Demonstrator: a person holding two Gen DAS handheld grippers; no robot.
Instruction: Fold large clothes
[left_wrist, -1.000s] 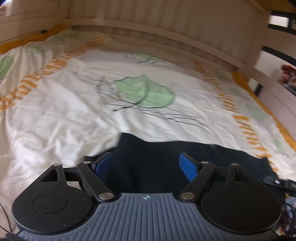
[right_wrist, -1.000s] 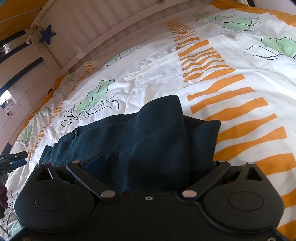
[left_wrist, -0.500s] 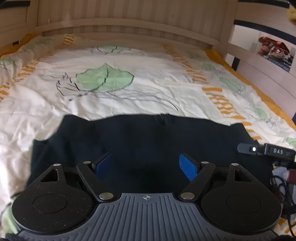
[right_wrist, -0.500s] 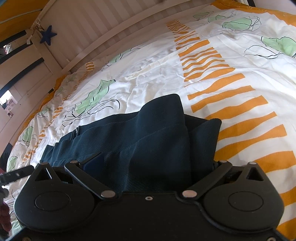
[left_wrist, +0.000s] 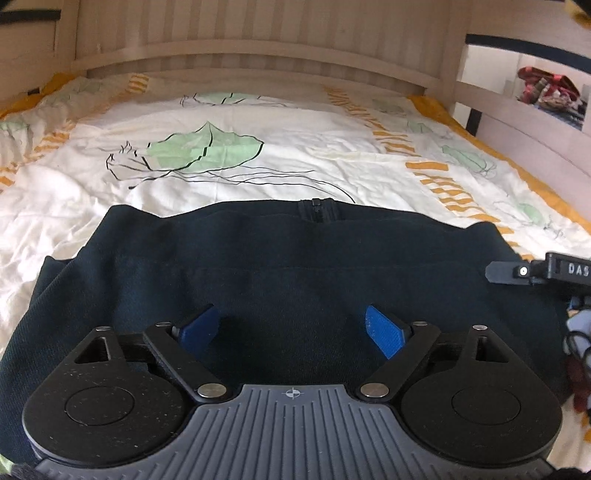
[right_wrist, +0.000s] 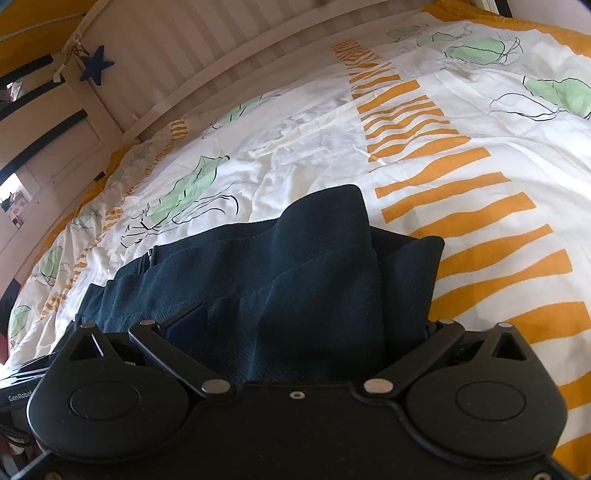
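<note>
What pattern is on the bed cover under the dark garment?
The cover is white with green leaf sketches and orange stripe bands, clearest in the right wrist view.

From my left camera I see the left gripper (left_wrist: 291, 326), whose jaws have just been opening, standing wide with nothing between its blue pads (left_wrist: 382, 330) above the dark garment (left_wrist: 295, 266) spread flat on the leaf-patterned duvet (left_wrist: 258, 170), zipper (left_wrist: 317, 207) at its far edge.

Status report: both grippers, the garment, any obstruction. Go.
Left gripper open over dark garment, nothing pinched. Right gripper draped with bunched cloth, grip unclear. Nothing blocking on the duvet.
</note>
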